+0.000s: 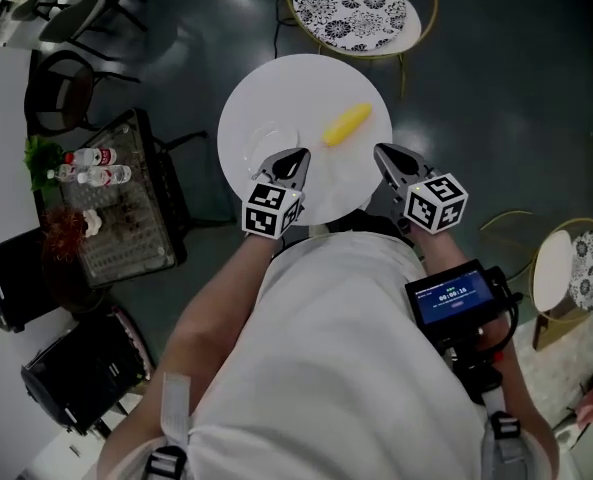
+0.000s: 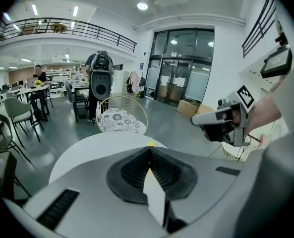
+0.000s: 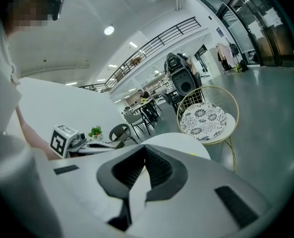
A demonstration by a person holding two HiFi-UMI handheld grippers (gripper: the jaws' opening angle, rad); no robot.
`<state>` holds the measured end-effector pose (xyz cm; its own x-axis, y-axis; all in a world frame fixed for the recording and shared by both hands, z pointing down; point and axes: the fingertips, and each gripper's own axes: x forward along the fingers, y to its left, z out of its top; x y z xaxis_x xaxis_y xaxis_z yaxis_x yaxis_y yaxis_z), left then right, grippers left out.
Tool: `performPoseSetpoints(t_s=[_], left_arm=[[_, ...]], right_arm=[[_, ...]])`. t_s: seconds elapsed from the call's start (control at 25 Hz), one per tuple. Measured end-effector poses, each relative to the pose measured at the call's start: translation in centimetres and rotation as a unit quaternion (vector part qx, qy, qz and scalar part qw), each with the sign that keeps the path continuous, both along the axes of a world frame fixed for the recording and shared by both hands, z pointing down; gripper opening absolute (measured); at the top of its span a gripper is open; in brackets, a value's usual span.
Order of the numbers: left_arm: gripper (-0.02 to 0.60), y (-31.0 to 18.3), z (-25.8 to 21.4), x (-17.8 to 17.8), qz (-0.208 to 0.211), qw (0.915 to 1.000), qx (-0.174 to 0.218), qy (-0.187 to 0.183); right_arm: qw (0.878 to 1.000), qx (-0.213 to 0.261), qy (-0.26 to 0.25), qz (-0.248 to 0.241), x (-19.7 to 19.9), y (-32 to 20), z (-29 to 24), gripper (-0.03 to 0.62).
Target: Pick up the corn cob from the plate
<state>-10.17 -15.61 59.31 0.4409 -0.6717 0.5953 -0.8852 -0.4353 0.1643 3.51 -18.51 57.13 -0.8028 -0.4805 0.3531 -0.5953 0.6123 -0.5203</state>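
A yellow corn cob [image 1: 346,125] lies on the round white table [image 1: 276,88], right of centre. A faint pale plate [image 1: 259,145] sits to its left, and the cob looks to be off it. My left gripper [image 1: 298,155] hangs over the table's near edge by the plate, shut and empty. My right gripper [image 1: 384,151] is at the near right rim, also shut with nothing in it. In the left gripper view the closed jaws [image 2: 147,150] hide all but a sliver of the cob [image 2: 150,144]. In the right gripper view the jaws [image 3: 145,148] meet, and the cob is hidden.
A gold-framed chair with a patterned cushion [image 1: 354,8] stands beyond the table, and a similar one [image 1: 576,268] at the right. A wire rack with bottles [image 1: 116,203] and dark chairs [image 1: 61,88] stand at the left. A screen unit [image 1: 454,293] hangs at the person's waist.
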Motion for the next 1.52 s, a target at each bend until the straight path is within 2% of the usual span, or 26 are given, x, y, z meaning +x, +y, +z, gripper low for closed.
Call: performPoseSetpoints(t_s=[0.28, 0.4, 0.76, 1.52], left_arm=[[0.008, 5.8, -5.3, -3.9, -0.03, 0.9971, 0.032, 0.063], [0.008, 7.8, -6.5, -4.6, -0.036, 0.9958, 0.042, 0.073], [0.008, 9.2, -5.7, -4.5, -0.038, 0.9955, 0.043, 0.076], [0.008, 7.9, -5.1, -2.8, -0.011, 0.997, 0.041, 0.065]], right_arm=[[0.998, 0.057, 0.004, -0.016, -2.6, 4.6, -6.4, 0.009], [0.997, 0.07, 0.006, -0.02, -2.8, 6.5, -7.6, 0.009], [0.996, 0.08, 0.008, -0.022, -2.7, 8.4, -6.9, 0.009], [0.997, 0.076, 0.004, -0.014, -2.2, 8.0, -6.2, 0.009]])
